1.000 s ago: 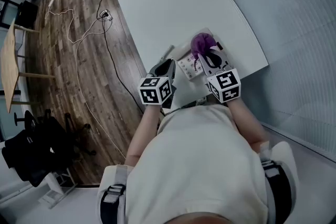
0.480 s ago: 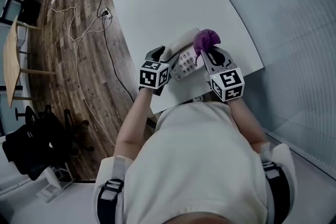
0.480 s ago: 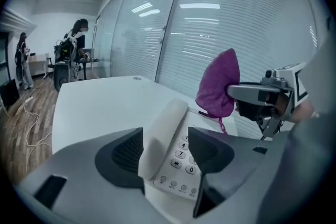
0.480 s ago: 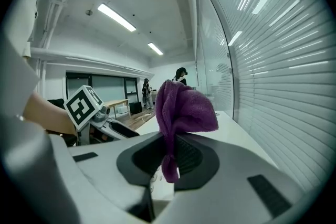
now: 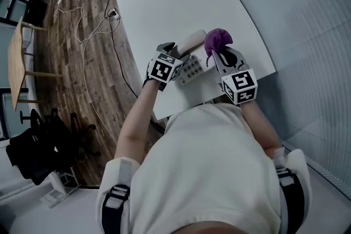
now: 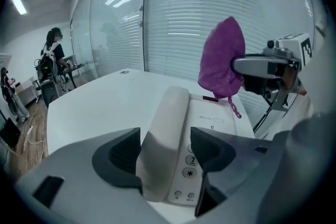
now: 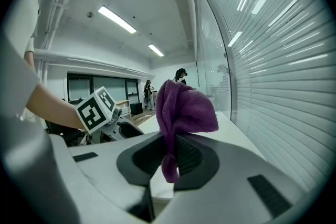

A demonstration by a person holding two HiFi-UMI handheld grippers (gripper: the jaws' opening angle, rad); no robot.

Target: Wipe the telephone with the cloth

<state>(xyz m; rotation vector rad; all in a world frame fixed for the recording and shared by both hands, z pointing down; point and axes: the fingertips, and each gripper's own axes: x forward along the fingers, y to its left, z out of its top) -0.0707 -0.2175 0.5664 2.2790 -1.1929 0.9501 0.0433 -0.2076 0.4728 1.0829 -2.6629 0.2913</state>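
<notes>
A white desk telephone (image 5: 190, 67) lies near the front edge of the white table (image 5: 164, 3), its handset (image 5: 192, 40) resting in the cradle. My left gripper (image 5: 175, 52) straddles the near end of the handset (image 6: 165, 128). Its jaws have just been opening and stand wide, one pad on each side of the handset without squeezing it. My right gripper (image 5: 219, 53) is shut on a bunched purple cloth (image 5: 217, 39), held just above the phone's right side. The cloth (image 7: 184, 107) stands up from the right gripper's jaws, and it also hangs in the left gripper view (image 6: 223, 57).
A glass wall with blinds (image 5: 307, 19) runs close along the table's right side. Wood floor with loose cables (image 5: 82, 30) lies to the left, and a black chair (image 5: 33, 156) stands at lower left. People stand far off across the room (image 6: 52, 55).
My left gripper has moved from the table's front edge onto the handset, rolling and opening its jaws. The right gripper with the cloth has shifted a little toward the phone's far right.
</notes>
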